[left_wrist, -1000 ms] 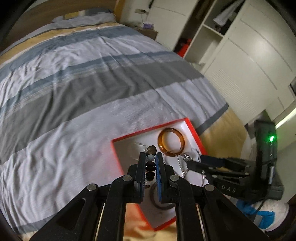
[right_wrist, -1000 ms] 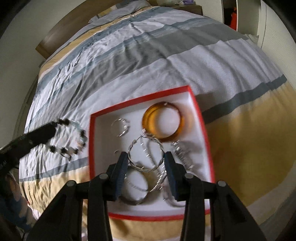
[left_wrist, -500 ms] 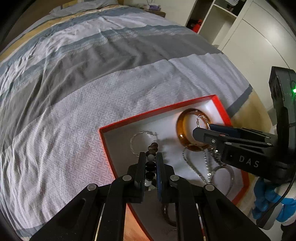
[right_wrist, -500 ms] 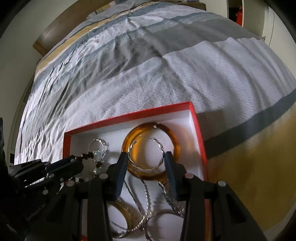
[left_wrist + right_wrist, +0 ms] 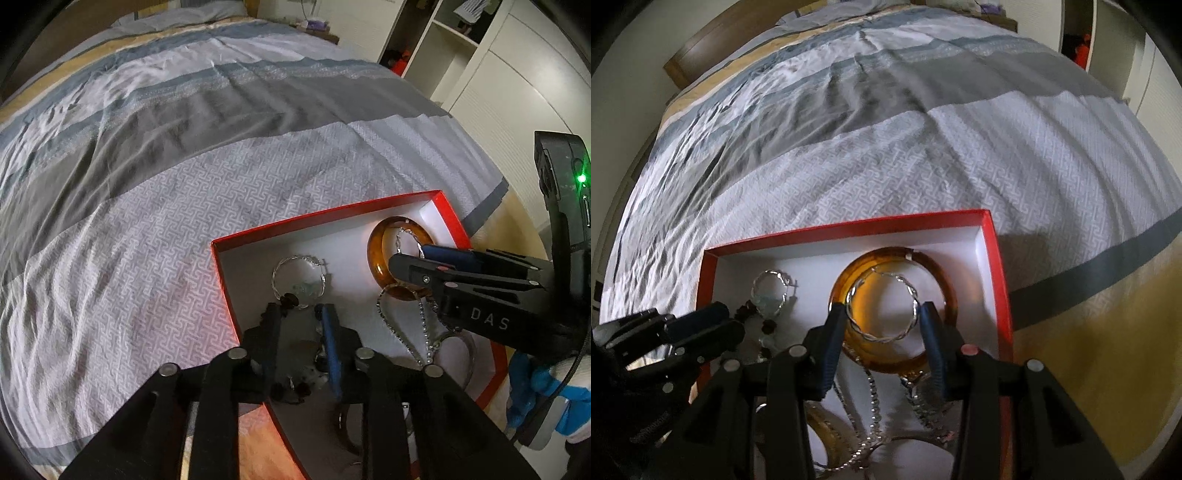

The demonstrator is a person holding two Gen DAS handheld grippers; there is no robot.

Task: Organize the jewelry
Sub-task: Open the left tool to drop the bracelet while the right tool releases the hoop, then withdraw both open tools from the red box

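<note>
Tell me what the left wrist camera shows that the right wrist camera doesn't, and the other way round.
Only the left wrist view shows the open shelving beside the white wardrobe doors, and the right gripper's green light.

Only the right wrist view shows the wooden headboard, and the twisted silver hoop held between the right gripper's pads, over the amber bangle.

Both show the red box on the striped bedspread, the bangle, a smaller silver hoop, chains, and the bead bracelet lying under the left gripper, whose jaws have just been opening.
</note>
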